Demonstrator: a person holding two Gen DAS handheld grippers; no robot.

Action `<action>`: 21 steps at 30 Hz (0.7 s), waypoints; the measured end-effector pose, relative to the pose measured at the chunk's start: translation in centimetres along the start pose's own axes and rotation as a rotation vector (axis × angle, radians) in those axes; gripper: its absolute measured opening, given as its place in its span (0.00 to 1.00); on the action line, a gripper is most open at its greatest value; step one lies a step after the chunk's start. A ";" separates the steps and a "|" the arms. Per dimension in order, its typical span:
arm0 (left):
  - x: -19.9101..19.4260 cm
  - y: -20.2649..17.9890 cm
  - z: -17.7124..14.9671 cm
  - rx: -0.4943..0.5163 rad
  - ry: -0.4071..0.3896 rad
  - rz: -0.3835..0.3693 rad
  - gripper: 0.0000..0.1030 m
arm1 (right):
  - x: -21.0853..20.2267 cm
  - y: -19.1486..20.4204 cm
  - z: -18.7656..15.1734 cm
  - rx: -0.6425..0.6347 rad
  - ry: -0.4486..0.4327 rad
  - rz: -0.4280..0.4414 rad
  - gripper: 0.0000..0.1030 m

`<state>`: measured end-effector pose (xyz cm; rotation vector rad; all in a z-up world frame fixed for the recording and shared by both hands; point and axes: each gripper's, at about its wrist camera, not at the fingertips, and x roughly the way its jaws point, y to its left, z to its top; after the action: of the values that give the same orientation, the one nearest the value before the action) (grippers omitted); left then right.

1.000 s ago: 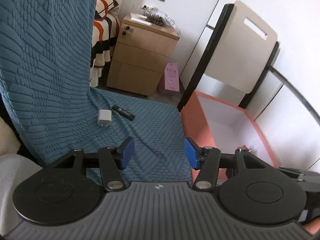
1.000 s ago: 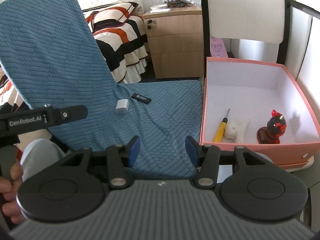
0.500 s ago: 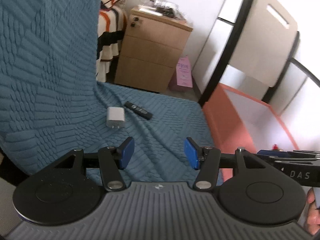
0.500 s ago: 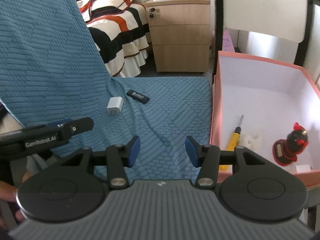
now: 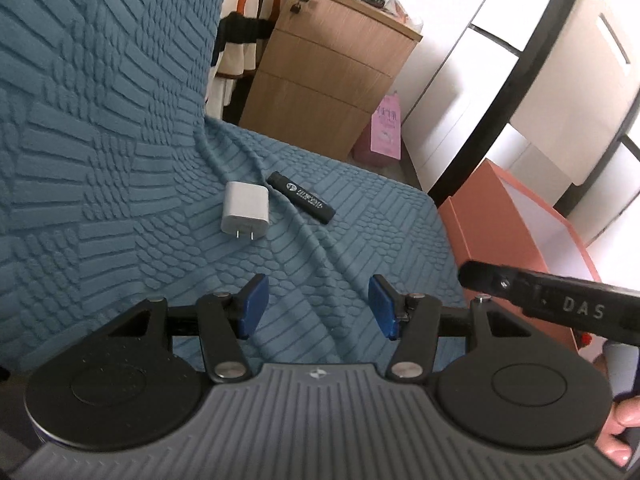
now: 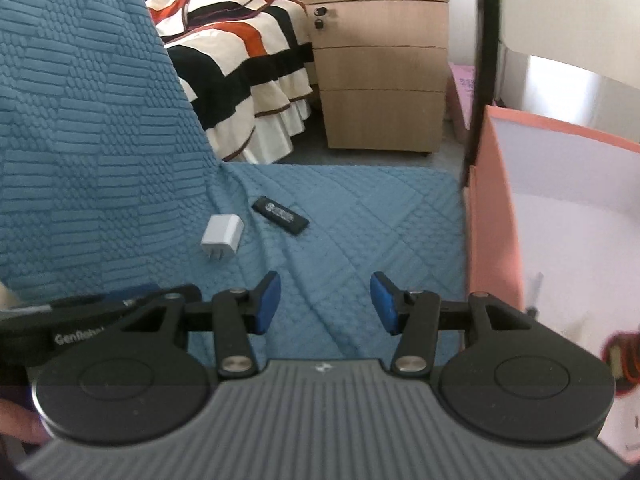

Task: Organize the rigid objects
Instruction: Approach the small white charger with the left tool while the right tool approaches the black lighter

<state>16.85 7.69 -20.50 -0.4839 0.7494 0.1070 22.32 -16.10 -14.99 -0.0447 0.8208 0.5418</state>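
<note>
While both claws stand spread with nothing between their blue pads, the task's things lie ahead on the blue textured cover (image 5: 360, 232). Left gripper (image 5: 318, 306): white charger (image 5: 245, 210) ahead and left of its gap, prongs pointing toward the claw; black stick (image 5: 301, 197) just beside the charger, long axis slanting from upper left to lower right. Right gripper (image 6: 325, 303): charger (image 6: 222, 237) and stick (image 6: 281, 214) again ahead and left. Orange box (image 6: 494, 216) stands at right.

home bedroom: striped bed (image 6: 240, 60), wooden nightstand (image 6: 380, 80)
</note>
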 end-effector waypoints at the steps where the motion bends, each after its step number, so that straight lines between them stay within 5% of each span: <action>1: 0.5 0.0 0.2 0.001 0.005 0.000 0.59 | 0.5 0.1 0.3 -0.006 -0.007 0.005 0.51; 21: 7.2 1.3 3.5 -0.025 0.055 0.016 0.59 | 11.6 -1.0 5.6 -0.015 0.067 0.082 0.51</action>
<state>23.99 9.93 -23.73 -0.5063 0.8066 0.1183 33.10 -10.51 -19.48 -0.0434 0.8866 0.6261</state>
